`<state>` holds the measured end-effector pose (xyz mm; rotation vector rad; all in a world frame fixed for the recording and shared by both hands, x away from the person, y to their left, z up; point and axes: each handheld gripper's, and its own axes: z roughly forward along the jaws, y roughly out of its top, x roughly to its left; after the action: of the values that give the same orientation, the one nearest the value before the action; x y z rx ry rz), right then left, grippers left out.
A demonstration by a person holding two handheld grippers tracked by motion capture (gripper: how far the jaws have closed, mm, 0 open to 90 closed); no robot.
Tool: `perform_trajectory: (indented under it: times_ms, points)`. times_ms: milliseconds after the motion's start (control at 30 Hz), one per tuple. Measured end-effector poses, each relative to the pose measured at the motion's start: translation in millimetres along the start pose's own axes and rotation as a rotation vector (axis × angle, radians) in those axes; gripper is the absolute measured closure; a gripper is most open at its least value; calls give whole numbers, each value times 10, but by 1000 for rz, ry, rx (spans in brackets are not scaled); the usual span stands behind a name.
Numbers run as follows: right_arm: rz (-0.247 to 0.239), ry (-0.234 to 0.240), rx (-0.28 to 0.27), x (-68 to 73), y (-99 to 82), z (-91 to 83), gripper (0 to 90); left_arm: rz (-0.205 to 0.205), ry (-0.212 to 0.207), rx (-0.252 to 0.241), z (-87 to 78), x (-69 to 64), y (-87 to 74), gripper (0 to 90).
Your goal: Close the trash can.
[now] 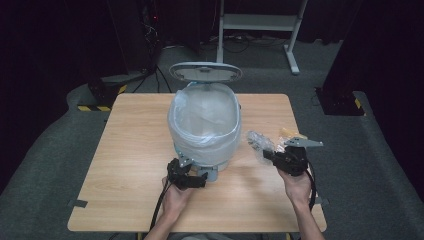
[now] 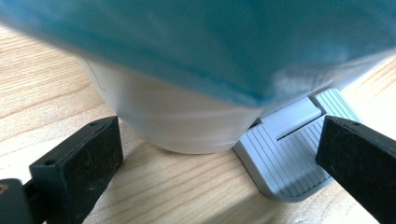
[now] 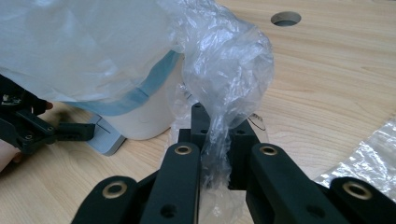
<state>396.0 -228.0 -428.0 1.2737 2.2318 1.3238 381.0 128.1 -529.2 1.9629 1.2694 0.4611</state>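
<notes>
The desk (image 1: 125, 165) is pale wood-grain laminate, smooth and matt. The pedal bin (image 2: 187, 126) looks like smooth white plastic with a ribbed grey plastic pedal (image 2: 285, 163), lined with a thin, translucent plastic bag (image 1: 202, 117). The crumpled wrapper (image 3: 224, 65) is clear, glossy, creased film; the gripper pads (image 2: 88, 158) are matt black and scuffed.

The setting is a laboratory recording area: a bare wooden table (image 1: 135, 150) stands on grey carpet (image 1: 45, 165), enclosed by black curtains (image 1: 45, 40), with hazard-striped stand bases (image 1: 95, 107), loose floor cables (image 1: 155, 75) and a white metal frame (image 1: 260, 22) behind.
</notes>
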Motion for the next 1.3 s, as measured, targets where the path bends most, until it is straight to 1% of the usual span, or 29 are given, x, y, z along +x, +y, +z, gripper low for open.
perform_trajectory:
  times_ms: [167, 333, 367, 400, 533, 667, 900, 1033, 1300]
  points:
    - [-16, 0, -3, 26, 44, -66, 850, 0, 0, 1, 0, 1, 0, 7]
    - [-39, -8, -28, 60, 99, -164, 850, -1, 0, 0, 1, 1, 1, 7]
    - [-37, -8, -36, 68, 120, -199, 850, 0, 0, 1, 0, 1, 1, 7]
    - [-37, -8, -36, 68, 120, -199, 850, 0, 0, 1, 0, 1, 1, 7]
    - [-41, -2, -46, 73, 162, -249, 849, 0, -1, 1, 0, 1, 1, 7]
    - [-53, 12, -71, 111, 223, -310, 849, 0, -1, 1, 1, 3, 1, 7]
    - [-74, 24, -94, 171, 327, -401, 849, -3, -4, 4, 2, 9, 2, 7]
    - [-77, 28, -100, 171, 360, -428, 849, -4, -5, 4, 2, 9, 2, 7]
    - [-69, 50, -122, 161, 411, -485, 849, -4, -4, 4, 2, 9, 2, 7]
